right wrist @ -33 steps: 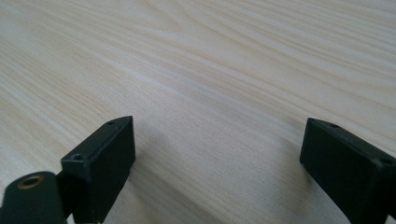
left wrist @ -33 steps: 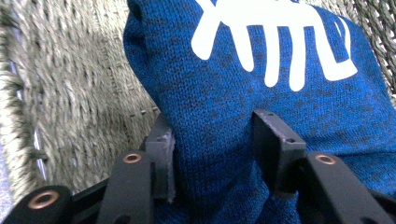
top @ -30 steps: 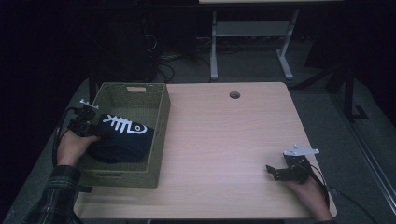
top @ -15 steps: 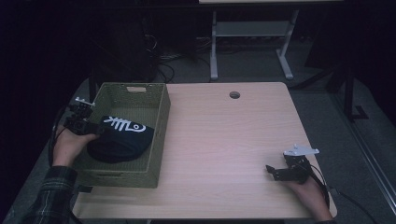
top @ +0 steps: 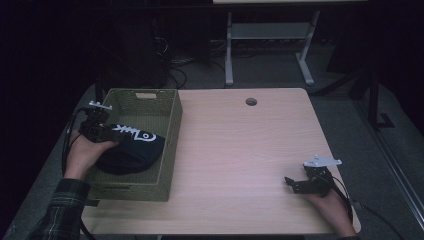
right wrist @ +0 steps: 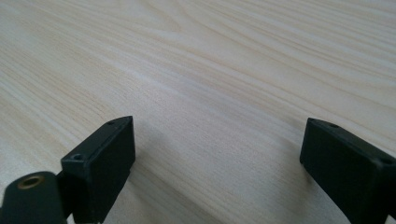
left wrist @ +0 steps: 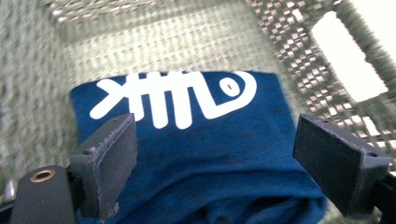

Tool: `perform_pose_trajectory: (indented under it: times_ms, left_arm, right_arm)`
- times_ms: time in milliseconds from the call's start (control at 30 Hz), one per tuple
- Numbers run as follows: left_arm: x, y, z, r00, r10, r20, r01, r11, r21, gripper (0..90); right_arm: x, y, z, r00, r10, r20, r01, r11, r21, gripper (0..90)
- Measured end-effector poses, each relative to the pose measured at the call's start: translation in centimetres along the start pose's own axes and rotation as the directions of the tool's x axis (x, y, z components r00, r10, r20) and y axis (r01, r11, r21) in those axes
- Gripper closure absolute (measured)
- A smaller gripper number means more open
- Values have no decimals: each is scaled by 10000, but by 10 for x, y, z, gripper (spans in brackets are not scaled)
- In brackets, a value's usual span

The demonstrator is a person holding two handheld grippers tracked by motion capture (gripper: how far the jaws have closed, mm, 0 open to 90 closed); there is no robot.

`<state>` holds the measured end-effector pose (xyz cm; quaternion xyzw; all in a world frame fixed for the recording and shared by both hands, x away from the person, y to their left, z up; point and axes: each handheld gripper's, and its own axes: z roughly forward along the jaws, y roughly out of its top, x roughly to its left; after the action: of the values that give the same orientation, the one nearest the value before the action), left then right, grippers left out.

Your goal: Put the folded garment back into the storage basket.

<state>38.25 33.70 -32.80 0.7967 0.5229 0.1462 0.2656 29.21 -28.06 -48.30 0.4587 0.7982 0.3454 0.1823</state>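
Note:
A folded dark blue garment [top: 131, 150] with a white fishbone print lies inside the green woven basket [top: 171, 135] at the table's left. My left gripper [top: 114, 132] hovers at the basket's left rim, just above the garment [left wrist: 205, 149]. Its jaws have just been opening and stand wide apart, open, with the cloth below them and no pad pressing on it. My right gripper [top: 291, 183] rests near the table's front right, held by a hand, its jaws open over bare wood [right wrist: 215, 93].
The light wooden table [top: 240, 150] has a round cable hole [top: 251, 101] near its far edge. Beyond the table stand a white metal frame [top: 270, 45] and cables on a dark floor. A plaid sleeve [top: 60, 210] comes in at the lower left.
The left gripper has let go of the blue garment, opened, and drawn back to the left and slightly up. The garment settled into the basket. The right gripper has not moved.

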Motion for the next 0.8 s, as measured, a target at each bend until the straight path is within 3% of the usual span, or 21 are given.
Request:
perform_pose_trajectory:
  times_ms: [300,500,633,800]
  left_arm:
    - [-25,10,-1,9982,441,411,-427,9985,-338,135]
    - [-46,17,3,9936,842,757,-811,9958,-424,135]
    - [-62,22,4,9877,1155,1055,-1103,9924,-536,136]
    - [-85,28,8,9758,1621,1465,-1534,9857,-693,136]
  right_arm:
    - [0,0,0,10000,2,-7,-2,10000,1,100]
    - [0,0,0,10000,-19,-5,19,10000,-7,100]
    - [0,0,0,10000,9,-8,-9,10000,4,100]
    - [0,0,0,10000,-12,-8,12,10000,-2,100]
